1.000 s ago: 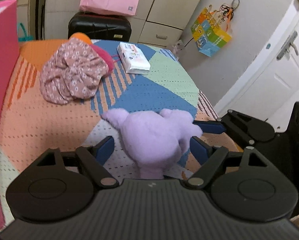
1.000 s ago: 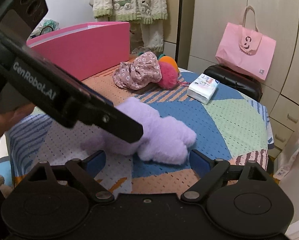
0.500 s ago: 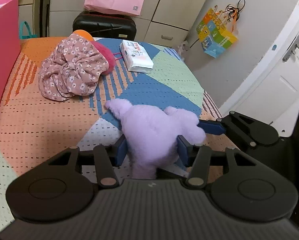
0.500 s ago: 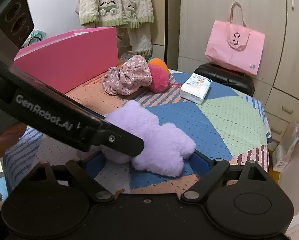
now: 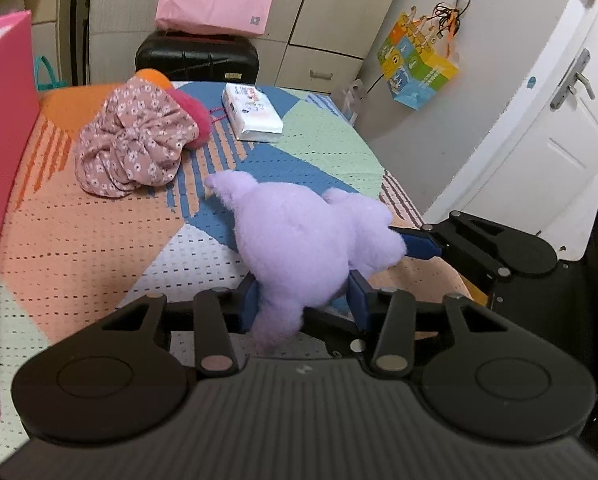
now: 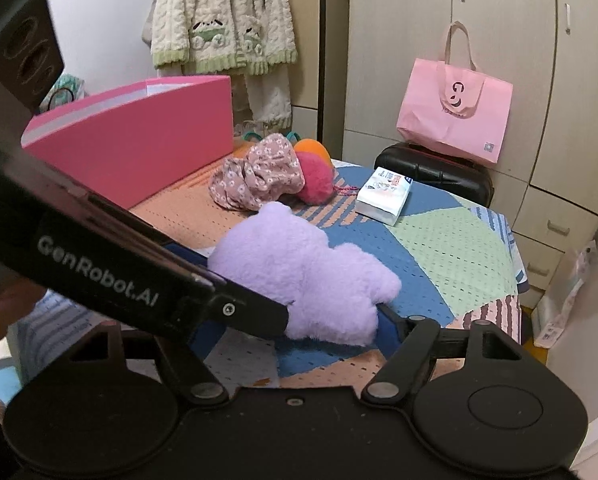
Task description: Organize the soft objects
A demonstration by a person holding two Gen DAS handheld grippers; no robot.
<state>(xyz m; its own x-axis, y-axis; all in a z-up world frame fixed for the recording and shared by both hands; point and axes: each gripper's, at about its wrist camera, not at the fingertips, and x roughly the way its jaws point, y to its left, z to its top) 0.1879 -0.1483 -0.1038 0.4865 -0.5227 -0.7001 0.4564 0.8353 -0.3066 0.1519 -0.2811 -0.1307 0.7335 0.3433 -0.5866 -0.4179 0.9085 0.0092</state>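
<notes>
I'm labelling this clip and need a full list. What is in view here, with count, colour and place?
plush toy: one, lilac, near edge of the bed
floral cloth: one, dusty pink, bunched behind it
fluffy ball: one, magenta, beside the cloth
orange ball: one, behind the cloth
tissue pack: one, white, far side
pink box: one, along the bed's side
bedspread: one, multicoloured patches
pink bag: one, on black suitcase
left gripper: black, blue pads, closing onto the plush
right gripper: black, closing around the plush

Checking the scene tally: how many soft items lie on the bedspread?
4: purple plush nearest, floral cloth bundle farther back, pink pompom and orange ball behind it. The bundle may hide more.
</notes>
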